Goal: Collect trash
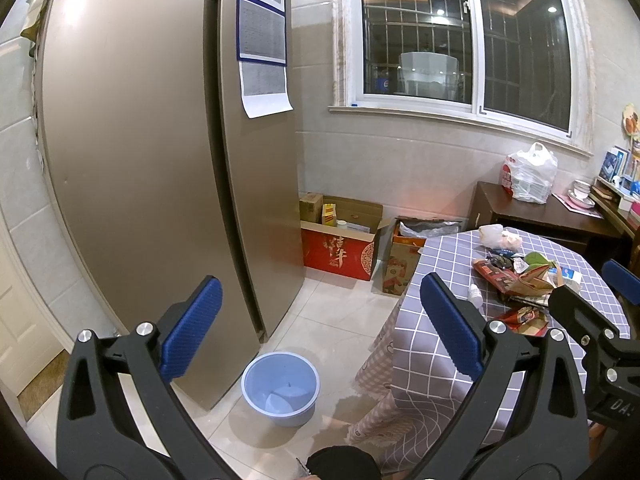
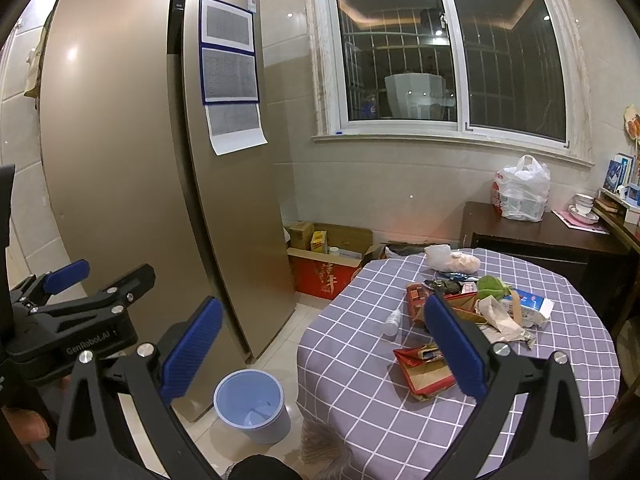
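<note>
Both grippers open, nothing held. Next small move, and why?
Probably ease the right gripper down onto the red wrapper at the table's near edge: it's the closest trash, the jaws stand wide open and empty, and the blue bin waits on the floor beside the table.

Bin (image 2: 252, 408) on floor between fridge (image 2: 140, 160) and table (image 2: 360, 360); wrappers (image 2: 424, 368) on table.

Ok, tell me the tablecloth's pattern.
Purple-grey tablecloth with a white grid of squares; clearest in the right wrist view.
</note>
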`<act>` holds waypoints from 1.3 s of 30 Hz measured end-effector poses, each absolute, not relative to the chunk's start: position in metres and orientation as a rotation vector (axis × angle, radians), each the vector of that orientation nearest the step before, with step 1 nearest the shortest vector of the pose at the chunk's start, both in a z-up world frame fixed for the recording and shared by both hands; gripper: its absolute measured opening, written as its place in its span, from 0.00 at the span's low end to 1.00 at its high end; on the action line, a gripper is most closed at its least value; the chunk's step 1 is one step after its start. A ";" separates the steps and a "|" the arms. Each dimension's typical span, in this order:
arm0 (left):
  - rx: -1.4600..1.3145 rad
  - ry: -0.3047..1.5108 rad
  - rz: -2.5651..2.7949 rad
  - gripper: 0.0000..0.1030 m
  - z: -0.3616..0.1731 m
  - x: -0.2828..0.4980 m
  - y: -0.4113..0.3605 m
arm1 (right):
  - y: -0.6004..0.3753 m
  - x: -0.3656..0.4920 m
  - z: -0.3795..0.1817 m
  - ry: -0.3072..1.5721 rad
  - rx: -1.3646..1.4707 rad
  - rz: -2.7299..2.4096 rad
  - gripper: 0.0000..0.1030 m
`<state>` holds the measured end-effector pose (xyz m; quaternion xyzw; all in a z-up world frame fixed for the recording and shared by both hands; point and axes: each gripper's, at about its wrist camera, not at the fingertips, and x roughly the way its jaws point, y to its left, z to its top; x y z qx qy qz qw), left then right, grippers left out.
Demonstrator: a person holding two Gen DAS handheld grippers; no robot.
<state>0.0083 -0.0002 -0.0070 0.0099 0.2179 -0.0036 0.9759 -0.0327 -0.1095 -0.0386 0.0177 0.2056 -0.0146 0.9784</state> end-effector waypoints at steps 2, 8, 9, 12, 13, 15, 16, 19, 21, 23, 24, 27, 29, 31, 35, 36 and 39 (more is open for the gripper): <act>0.019 0.440 -0.008 0.94 -0.007 0.008 0.000 | -0.109 -0.031 -0.039 0.418 0.040 -0.025 0.96; 0.021 0.441 -0.007 0.94 -0.007 0.008 0.000 | -0.113 -0.031 -0.038 0.419 0.042 -0.019 0.96; 0.022 0.441 -0.006 0.94 -0.007 0.008 0.000 | -0.113 -0.031 -0.038 0.419 0.041 -0.020 0.96; 0.022 0.441 -0.006 0.94 -0.007 0.008 0.000 | -0.114 -0.031 -0.038 0.423 0.039 -0.025 0.96; 0.022 0.440 -0.006 0.94 -0.007 0.008 0.000 | -0.114 -0.031 -0.038 0.423 0.040 -0.025 0.96; 0.022 0.442 -0.006 0.94 -0.007 0.008 0.000 | -0.114 -0.031 -0.038 0.424 0.040 -0.025 0.96; 0.023 0.444 -0.006 0.94 -0.008 0.008 0.000 | -0.114 -0.031 -0.038 0.424 0.040 -0.024 0.96; 0.024 0.445 -0.008 0.94 -0.010 0.007 0.001 | -0.116 -0.029 -0.039 0.428 0.043 -0.026 0.96; 0.024 0.446 -0.007 0.94 -0.010 0.007 0.001 | -0.118 -0.028 -0.040 0.432 0.050 -0.023 0.96; 0.027 0.448 -0.008 0.94 -0.012 0.008 0.002 | -0.121 -0.026 -0.042 0.440 0.063 -0.011 0.96; 0.028 0.450 -0.007 0.94 -0.014 0.008 0.003 | -0.121 -0.024 -0.043 0.444 0.066 0.005 0.96; 0.034 0.457 -0.007 0.94 -0.016 0.009 0.004 | -0.122 -0.021 -0.048 0.447 0.054 0.019 0.96; 0.037 0.462 -0.007 0.94 -0.017 0.010 0.004 | -0.120 -0.020 -0.050 0.448 0.031 0.011 0.96; 0.040 0.469 -0.006 0.94 -0.017 0.013 0.003 | -0.119 -0.019 -0.051 0.449 0.015 0.005 0.96; 0.043 0.492 -0.008 0.94 -0.022 0.019 0.001 | -0.124 -0.020 -0.055 0.448 0.021 0.011 0.96; 0.045 0.498 -0.011 0.94 -0.024 0.021 -0.001 | -0.127 -0.020 -0.058 0.447 0.023 -0.006 0.96; 0.061 0.523 -0.020 0.94 -0.032 0.027 -0.009 | -0.138 -0.018 -0.067 0.464 0.026 -0.054 0.96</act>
